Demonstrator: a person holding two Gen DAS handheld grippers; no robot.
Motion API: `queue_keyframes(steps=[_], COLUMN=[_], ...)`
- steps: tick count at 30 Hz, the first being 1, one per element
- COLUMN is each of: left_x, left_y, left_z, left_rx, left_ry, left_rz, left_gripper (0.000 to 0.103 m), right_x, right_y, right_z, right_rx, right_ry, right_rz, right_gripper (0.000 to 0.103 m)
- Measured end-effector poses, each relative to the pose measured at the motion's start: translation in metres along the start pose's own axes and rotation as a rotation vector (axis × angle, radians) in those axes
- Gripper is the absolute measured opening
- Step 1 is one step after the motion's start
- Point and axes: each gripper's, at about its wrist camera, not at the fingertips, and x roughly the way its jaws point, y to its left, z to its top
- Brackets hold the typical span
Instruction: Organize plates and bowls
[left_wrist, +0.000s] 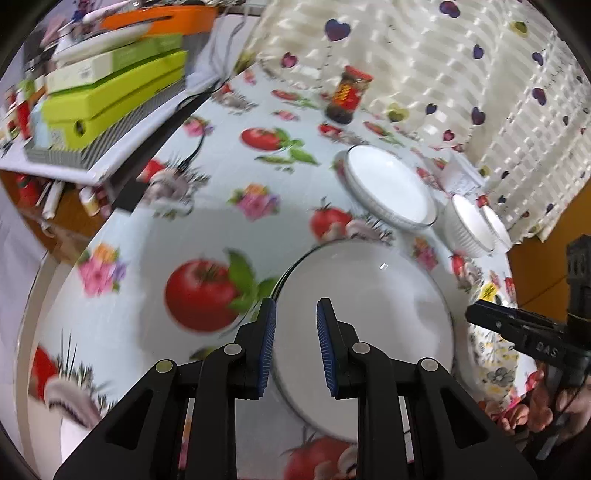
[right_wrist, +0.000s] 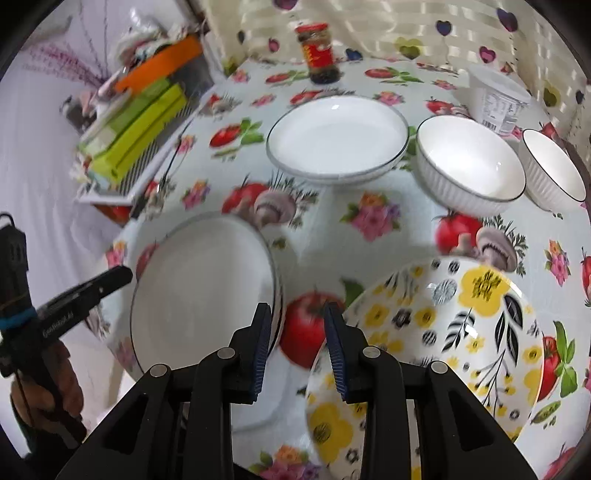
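Note:
A white plate with a dark rim (left_wrist: 369, 314) lies on the tomato-print tablecloth at the near edge; it also shows in the right wrist view (right_wrist: 199, 295). My left gripper (left_wrist: 295, 339) is open just above its near left part. A second white deep plate (left_wrist: 388, 184) (right_wrist: 336, 136) lies farther back. Two white ribbed bowls (right_wrist: 469, 162) (right_wrist: 554, 170) stand to its right. A yellow-flowered plate (right_wrist: 443, 339) lies at the near right. My right gripper (right_wrist: 295, 339) is open and empty above the cloth between the white plate and the flowered plate.
A dark sauce jar with a red label (right_wrist: 319, 51) stands at the back by the curtain. A white tub (right_wrist: 498, 103) stands at the back right. A stack of green and orange boxes (right_wrist: 144, 114) sits on a shelf to the left. The table edge (left_wrist: 55, 280) curves at the left.

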Motion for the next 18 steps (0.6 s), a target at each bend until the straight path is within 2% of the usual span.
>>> queue_keyframes(steps=[3,8,13,18], left_x=[0.003,0.021,0.058,0.094], left_y=[-0.006,-0.014,-0.022,-0.028], left_z=[0.024,0.065,0.107,0.132], left_rx=[0.006,-0.004,0.01,0.013], left_ry=[-0.012,0.0,0.063,0.115], left_rz=[-0.039,-0.106,-0.16,-0.189], left_gripper=[0.024,0.024,0.024,0.024], right_x=[0.001,0.009,0.025,0.045], right_y=[-0.016,-0.037,-0.055,-0.074], right_z=[0.017,0.049,0.075,0.092], right_rx=[0.055,0.14,0.211,0.3], right_ry=[-0.008,-0.021,-0.01,0.015], right_rz=[0.04,0.055,0.041,0.045], right_gripper=[0.029,0.029,0.029,0.029])
